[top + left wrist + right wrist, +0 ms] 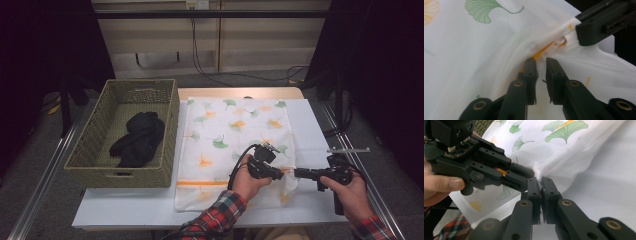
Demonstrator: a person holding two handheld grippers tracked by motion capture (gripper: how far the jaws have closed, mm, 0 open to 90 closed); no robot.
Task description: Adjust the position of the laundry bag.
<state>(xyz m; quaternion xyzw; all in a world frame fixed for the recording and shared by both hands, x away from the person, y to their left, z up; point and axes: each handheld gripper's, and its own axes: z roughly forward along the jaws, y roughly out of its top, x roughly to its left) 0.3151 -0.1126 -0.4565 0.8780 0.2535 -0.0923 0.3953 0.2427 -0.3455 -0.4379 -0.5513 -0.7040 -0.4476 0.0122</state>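
I have the right gripper (541, 180) clamped on the edge of the white leaf-print bag (235, 130), which lies flat on the table (125, 210) beside the basket (100, 145). My left gripper (541, 60) sits narrowly parted at the orange zipper (554, 45), touching nothing firmly.

White table (310, 200) is carrying two things: a woven basket (95, 150) sitting on its left part, and a white leaf-print fabric cover (225, 130) lying flat just beside it, taking up the middle. The right strip of the tabletop is showing bare.
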